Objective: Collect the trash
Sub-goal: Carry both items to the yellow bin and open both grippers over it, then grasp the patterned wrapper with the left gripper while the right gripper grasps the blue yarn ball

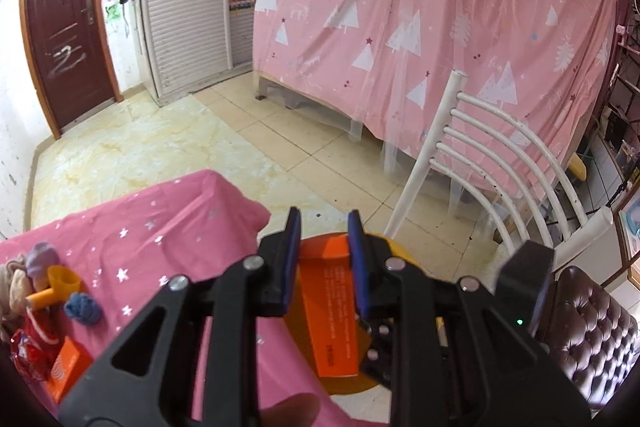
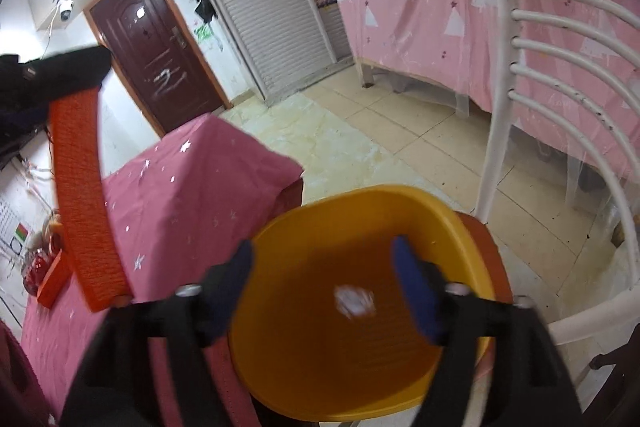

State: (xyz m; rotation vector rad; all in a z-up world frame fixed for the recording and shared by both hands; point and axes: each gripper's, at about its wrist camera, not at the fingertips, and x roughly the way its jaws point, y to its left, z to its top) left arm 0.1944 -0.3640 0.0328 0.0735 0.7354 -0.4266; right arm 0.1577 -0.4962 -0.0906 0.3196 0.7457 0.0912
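Left gripper (image 1: 323,227): its blue-padded jaws sit narrow around a long orange box (image 1: 329,311), one pad against each side; the box hangs tilted, its far end toward 6 o'clock in the left wrist view.
Same box, right wrist view: the orange box (image 2: 82,203) appears at 9 o'clock, held from its upper end by the black left gripper, above the tablecloth.
Right gripper (image 2: 322,255): jaws spread wide with nothing between the pads, hovering over the yellow bin (image 2: 472,251).
Yellow bin: its open mouth fills the lower centre of the right wrist view; a small white scrap (image 2: 354,301), blurred, lies on its floor. In the left wrist view only its rim (image 1: 394,245) shows behind the fingers.
Table: covered by a pink starred cloth (image 1: 168,239), just beside the bin at 9 o'clock.
On the cloth: a second orange box (image 1: 66,367), a blue yarn ball (image 1: 83,309) and a yellow-orange scoop (image 1: 54,287), grouped near 8 o'clock.
Surroundings: white chair (image 1: 496,163) at 3 o'clock, pink tree-print curtain (image 1: 420,7) behind it, dark red door (image 1: 64,19) at 10 o'clock.
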